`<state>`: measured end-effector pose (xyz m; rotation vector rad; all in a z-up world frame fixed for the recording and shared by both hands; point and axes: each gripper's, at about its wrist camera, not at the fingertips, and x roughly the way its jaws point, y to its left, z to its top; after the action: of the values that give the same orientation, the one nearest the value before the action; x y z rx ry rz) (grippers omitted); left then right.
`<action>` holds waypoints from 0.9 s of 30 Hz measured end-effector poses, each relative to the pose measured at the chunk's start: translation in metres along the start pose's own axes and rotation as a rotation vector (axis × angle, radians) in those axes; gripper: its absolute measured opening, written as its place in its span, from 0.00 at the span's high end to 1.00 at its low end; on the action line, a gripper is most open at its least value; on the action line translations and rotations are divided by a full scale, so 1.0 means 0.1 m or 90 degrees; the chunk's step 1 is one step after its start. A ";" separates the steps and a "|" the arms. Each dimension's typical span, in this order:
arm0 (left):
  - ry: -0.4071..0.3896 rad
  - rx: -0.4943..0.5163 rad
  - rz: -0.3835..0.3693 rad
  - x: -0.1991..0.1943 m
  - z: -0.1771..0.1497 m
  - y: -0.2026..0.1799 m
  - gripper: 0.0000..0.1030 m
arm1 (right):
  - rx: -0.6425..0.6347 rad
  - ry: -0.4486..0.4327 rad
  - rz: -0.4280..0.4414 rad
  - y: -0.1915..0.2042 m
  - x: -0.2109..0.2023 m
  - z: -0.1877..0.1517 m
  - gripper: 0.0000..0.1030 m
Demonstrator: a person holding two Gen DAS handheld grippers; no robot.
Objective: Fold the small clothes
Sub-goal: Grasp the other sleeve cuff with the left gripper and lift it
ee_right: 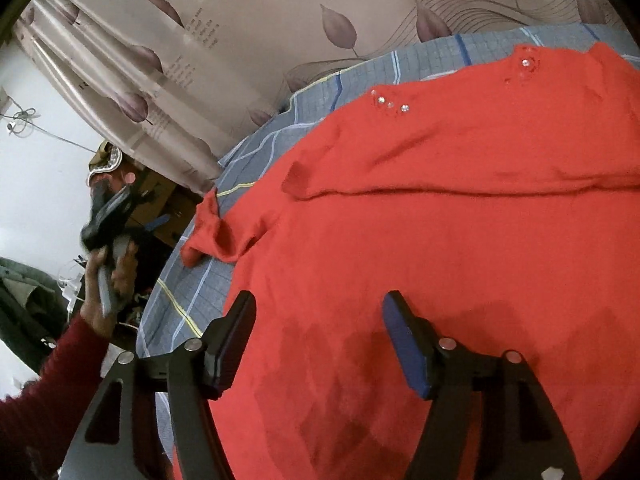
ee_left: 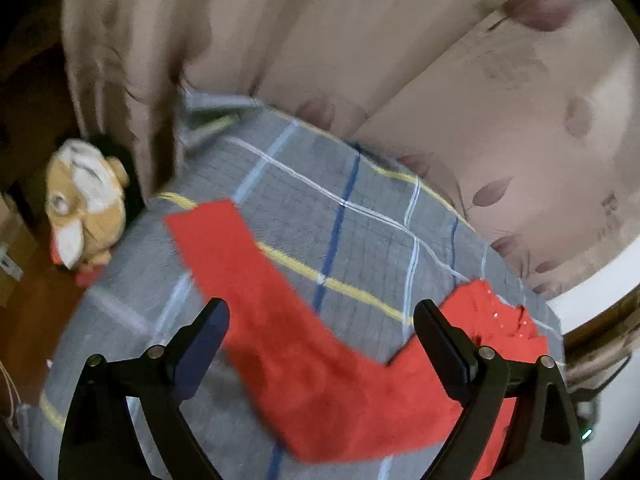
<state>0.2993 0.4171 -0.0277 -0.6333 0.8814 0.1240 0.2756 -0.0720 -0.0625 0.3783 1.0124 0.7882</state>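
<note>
A red sweater [ee_right: 420,220] with small rhinestones near the neckline lies spread on a grey plaid bedsheet [ee_right: 192,300]. One sleeve [ee_left: 240,264] stretches out over the sheet in the left wrist view; the other sleeve's cuff [ee_right: 208,232] lies bunched near the bed edge. My left gripper [ee_left: 320,312] is open and empty above the sleeve; it also shows held up off the bed's left side in the right wrist view [ee_right: 108,216]. My right gripper [ee_right: 318,308] is open and empty just above the sweater's body.
The plaid sheet [ee_left: 360,208] covers the bed. A leaf-patterned beige curtain [ee_right: 260,32] hangs behind it. A plush toy [ee_left: 84,208] sits at the bed's left edge, with cardboard boxes and clutter on the floor beyond.
</note>
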 end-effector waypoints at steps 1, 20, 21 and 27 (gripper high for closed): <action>0.018 -0.013 0.018 0.10 0.08 0.00 0.11 | 0.004 -0.001 0.003 -0.01 0.00 -0.01 0.37; 0.059 -0.064 0.228 0.53 0.16 0.19 0.94 | 0.075 -0.056 0.076 -0.24 -0.18 -0.02 0.33; 0.032 -0.060 0.209 0.44 0.14 0.17 0.94 | 0.078 -0.059 0.078 -0.25 -0.19 -0.02 0.33; -0.162 0.066 0.079 -0.33 -0.01 -0.53 0.95 | 0.081 -0.070 0.077 -0.26 -0.20 -0.03 0.32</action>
<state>0.2961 0.3783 0.0211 -0.4540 0.6762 0.2627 0.2779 -0.1046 -0.0676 0.5898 0.9460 0.8045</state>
